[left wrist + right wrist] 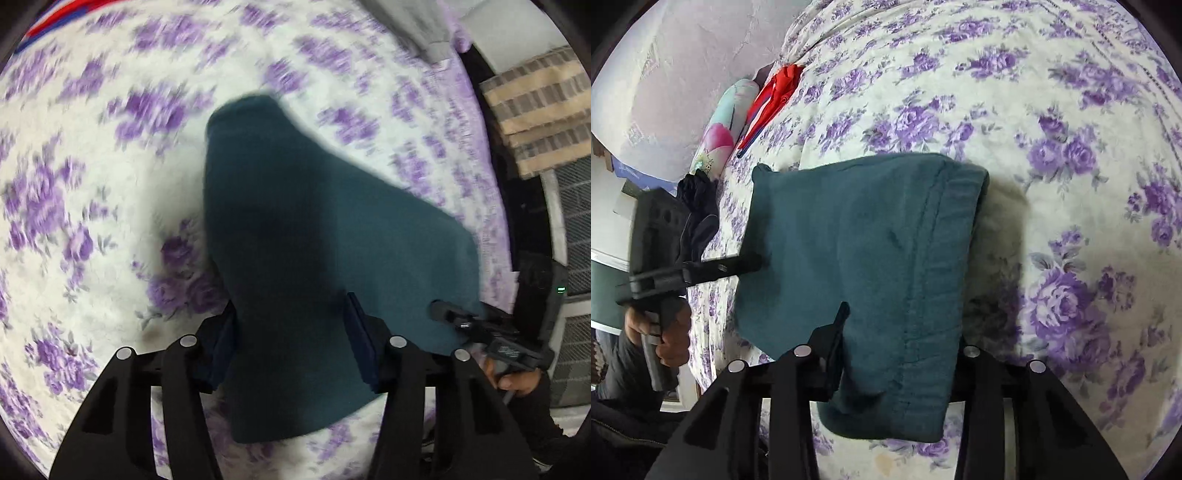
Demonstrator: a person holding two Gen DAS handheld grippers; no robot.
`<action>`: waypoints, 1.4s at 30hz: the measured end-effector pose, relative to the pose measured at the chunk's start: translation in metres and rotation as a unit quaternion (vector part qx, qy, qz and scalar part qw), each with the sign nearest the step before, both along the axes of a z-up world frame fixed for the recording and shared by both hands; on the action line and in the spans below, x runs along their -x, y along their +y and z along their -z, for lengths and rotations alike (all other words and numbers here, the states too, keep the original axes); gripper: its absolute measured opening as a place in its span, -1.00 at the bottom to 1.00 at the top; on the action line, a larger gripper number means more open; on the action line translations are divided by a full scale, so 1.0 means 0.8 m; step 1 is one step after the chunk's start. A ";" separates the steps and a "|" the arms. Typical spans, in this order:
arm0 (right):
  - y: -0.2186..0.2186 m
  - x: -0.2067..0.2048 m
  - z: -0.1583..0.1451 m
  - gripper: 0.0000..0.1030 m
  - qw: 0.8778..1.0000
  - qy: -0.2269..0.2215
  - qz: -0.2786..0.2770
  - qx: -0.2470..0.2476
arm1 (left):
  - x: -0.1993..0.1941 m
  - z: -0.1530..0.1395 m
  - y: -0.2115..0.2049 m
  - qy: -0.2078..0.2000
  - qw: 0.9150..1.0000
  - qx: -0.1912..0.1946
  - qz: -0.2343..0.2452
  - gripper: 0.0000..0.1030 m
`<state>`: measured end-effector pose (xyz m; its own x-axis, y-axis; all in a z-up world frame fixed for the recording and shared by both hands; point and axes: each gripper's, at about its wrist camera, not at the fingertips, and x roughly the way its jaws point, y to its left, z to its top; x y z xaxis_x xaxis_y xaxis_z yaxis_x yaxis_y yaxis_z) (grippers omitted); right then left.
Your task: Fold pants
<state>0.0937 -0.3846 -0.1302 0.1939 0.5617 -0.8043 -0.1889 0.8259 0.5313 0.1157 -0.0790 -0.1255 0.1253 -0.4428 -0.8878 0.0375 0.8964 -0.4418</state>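
The dark teal pants [295, 229] hang folded over, held up above a bed with a white sheet printed with purple flowers [92, 206]. My left gripper [291, 332] is shut on one edge of the pants, cloth between its pads. My right gripper [901, 354] is shut on the other edge of the pants [871, 258], its right finger hidden behind cloth. Each gripper also shows in the other view, the right gripper [448, 314] at the cloth's right corner, the left gripper [753, 263] at its left edge.
The flowered sheet [1071, 166] covers the bed. A red and blue cloth [772, 99], a floral pillow [724, 125] and a dark garment [698, 206] lie at its far side. A grey cloth [417, 26] and a striped fabric [535, 110] lie beyond the right edge.
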 end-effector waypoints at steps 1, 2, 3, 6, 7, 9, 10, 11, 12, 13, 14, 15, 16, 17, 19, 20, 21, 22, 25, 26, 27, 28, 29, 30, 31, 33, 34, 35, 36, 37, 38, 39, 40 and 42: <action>0.000 0.000 0.001 -0.15 1.000 0.001 0.001 -0.003 | 0.002 0.002 0.001 -0.017 1.000 0.003 0.008 0.03; 0.001 -0.001 0.000 -0.14 1.000 -0.001 0.002 -0.003 | 0.004 0.001 0.001 -0.019 1.000 0.005 0.011 0.03; 0.001 -0.001 0.001 -0.13 1.000 -0.001 0.004 -0.005 | 0.004 0.001 0.003 -0.019 1.000 0.008 0.010 0.04; -0.003 -0.002 0.003 -0.16 1.000 0.001 0.021 -0.021 | 0.001 0.004 0.014 -0.008 0.999 0.033 -0.008 0.01; -0.004 -0.002 0.004 -0.19 0.999 0.002 0.025 -0.023 | 0.002 0.004 0.021 -0.008 0.999 0.037 -0.020 -0.33; -0.009 -0.003 0.006 -0.29 0.999 0.009 0.040 -0.030 | 0.002 0.008 0.034 -0.001 0.997 0.063 -0.048 -0.67; -0.010 -0.002 0.006 -0.34 0.998 0.012 0.044 -0.032 | 0.003 0.006 0.038 0.001 0.995 0.078 -0.062 -0.71; -0.009 -0.002 0.003 -0.40 0.998 0.013 0.048 -0.032 | 0.004 0.002 0.038 -0.002 0.995 0.076 -0.063 -0.72; -0.006 -0.001 -0.001 -0.43 0.998 0.011 0.049 -0.029 | 0.006 -0.008 0.033 -0.014 0.996 0.065 -0.054 -0.74; -0.002 0.000 -0.007 -0.47 0.998 0.006 0.048 -0.027 | 0.007 -0.016 0.028 -0.022 0.997 0.059 -0.047 -0.76; 0.005 0.001 -0.019 -0.48 0.999 -0.002 0.042 -0.026 | 0.008 -0.027 0.025 -0.033 0.997 0.060 -0.040 -0.76; 0.012 0.001 -0.030 -0.49 0.999 -0.014 0.035 -0.025 | 0.009 -0.044 0.025 -0.049 0.996 0.068 -0.035 -0.76; 0.022 -0.001 -0.049 -0.49 0.999 -0.033 0.025 -0.022 | 0.008 -0.059 0.026 -0.066 0.995 0.070 -0.033 -0.76; 0.029 -0.003 -0.062 -0.49 0.999 -0.046 0.017 -0.021 | 0.007 -0.071 0.027 -0.079 0.994 0.067 -0.033 -0.76; 0.045 -0.009 -0.084 -0.49 0.997 -0.068 0.001 -0.021 | 0.004 -0.100 0.041 -0.108 0.991 0.065 -0.048 -0.76; 0.056 -0.016 -0.095 -0.49 0.997 -0.081 -0.007 -0.017 | 0.001 -0.110 0.050 -0.117 0.989 0.068 -0.058 -0.76; 0.066 -0.022 -0.103 -0.49 0.996 -0.090 -0.012 -0.014 | 0.001 -0.118 0.061 -0.128 0.987 0.068 -0.065 -0.76; 0.075 -0.030 -0.110 -0.49 0.995 -0.099 -0.018 -0.012 | -0.002 -0.131 0.076 -0.144 0.985 0.059 -0.071 -0.76; 0.118 -0.060 -0.134 -0.49 0.990 -0.131 -0.044 -0.009 | -0.010 -0.149 0.110 -0.167 0.982 0.027 -0.081 -0.76; 0.138 -0.073 -0.144 -0.49 0.988 -0.145 -0.056 -0.010 | -0.015 -0.155 0.129 -0.171 0.980 0.024 -0.100 -0.76; 0.155 -0.082 -0.151 -0.49 0.986 -0.156 -0.065 -0.010 | -0.019 -0.159 0.144 -0.174 0.978 0.021 -0.114 -0.76; 0.172 -0.092 -0.156 -0.49 0.983 -0.166 -0.073 -0.008 | -0.023 -0.162 0.161 -0.179 0.976 0.016 -0.125 -0.76; 0.192 -0.105 -0.160 -0.49 0.981 -0.175 -0.080 -0.005 | -0.026 -0.164 0.171 -0.183 0.974 0.008 -0.131 -0.76; 0.210 -0.115 -0.162 -0.49 0.980 -0.178 -0.086 -0.002 | -0.032 -0.165 0.187 -0.187 0.973 -0.007 -0.139 -0.76; 0.225 -0.125 -0.160 -0.49 0.980 -0.180 -0.091 0.000 | -0.037 -0.164 0.199 -0.187 0.972 -0.017 -0.144 -0.76; 0.267 -0.154 -0.138 -0.49 0.979 -0.174 -0.104 0.019 | -0.048 -0.155 0.215 -0.179 0.971 -0.037 -0.154 -0.76; 0.267 -0.154 -0.138 -0.48 0.979 -0.174 -0.104 0.019 | -0.055 -0.143 0.225 -0.169 0.971 -0.049 -0.163 -0.76; 0.287 -0.168 -0.116 -0.46 0.980 -0.166 -0.107 0.039 | -0.061 -0.130 0.232 -0.159 0.971 -0.058 -0.167 -0.76; 0.294 -0.173 -0.104 -0.42 0.979 -0.164 -0.109 0.055 | -0.066 -0.115 0.237 -0.150 0.971 -0.067 -0.171 -0.75; 0.301 -0.179 -0.084 -0.26 0.976 -0.164 -0.107 0.093 | -0.073 -0.089 0.243 -0.130 0.972 -0.088 -0.178 -0.74; 0.306 -0.184 -0.065 0.10 0.971 -0.160 -0.100 0.144 | -0.075 -0.072 0.245 -0.117 0.972 -0.101 -0.180 -0.72; 0.308 -0.185 -0.052 0.28 0.965 -0.157 -0.094 0.188 | -0.078 -0.041 0.248 -0.089 0.971 -0.126 -0.183 -0.62; 0.306 -0.187 -0.034 0.45 0.956 -0.153 -0.089 0.233 | -0.077 -0.022 0.250 -0.075 0.970 -0.138 -0.187 -0.21; 0.294 -0.188 -0.029 0.66 0.960 -0.155 -0.075 0.219 | -0.067 -0.010 0.255 -0.100 0.962 -0.144 -0.208 0.03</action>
<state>0.2438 -0.1492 -0.1072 0.4055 0.2231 -0.8865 -0.4168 0.9082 0.0380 0.1693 0.1249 -0.1174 0.4204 -0.0567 -0.9056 -0.2925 0.9363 -0.1944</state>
